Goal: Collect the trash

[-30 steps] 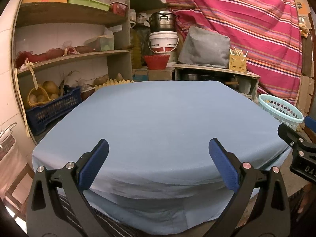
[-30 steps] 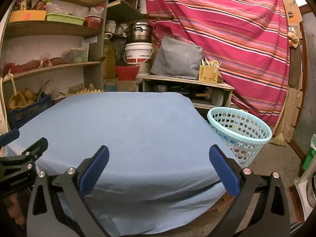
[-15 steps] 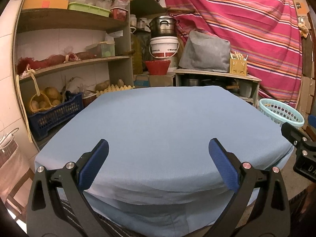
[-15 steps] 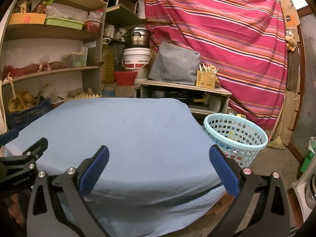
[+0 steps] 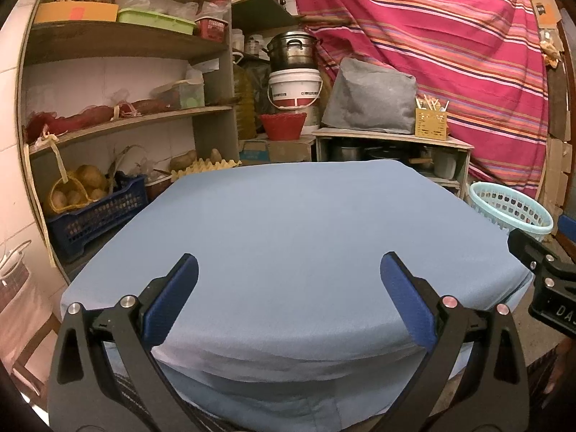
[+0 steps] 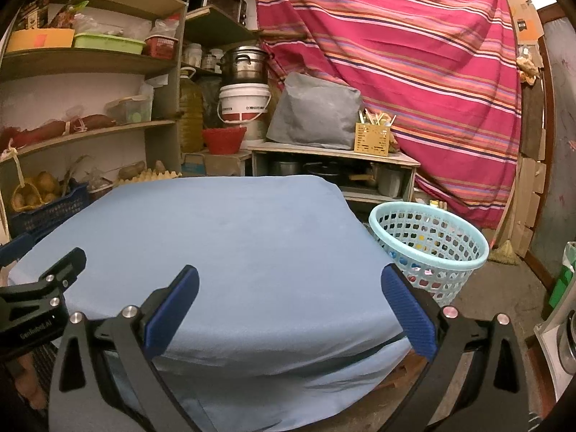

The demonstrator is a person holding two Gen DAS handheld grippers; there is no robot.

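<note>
Table [image 5: 288, 223] draped in blue cloth, with shelves [image 5: 122, 118] at left, a striped curtain [image 6: 414, 54] behind and a pale blue basket [image 6: 428, 248] on the floor beside its right edge, coloured scraps inside. Left gripper [image 5: 288, 280] and right gripper [image 6: 288, 284] hover at the near edge, fingers [image 6: 176, 309] spread wide, holding nothing. Compared with a second ago, both views sit lower and farther back.

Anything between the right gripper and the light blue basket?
Nothing visible. The right gripper is open and empty over the near edge of the blue-cloth-covered table; the pale blue perforated plastic basket stands on the floor beside the table's right edge.
</note>
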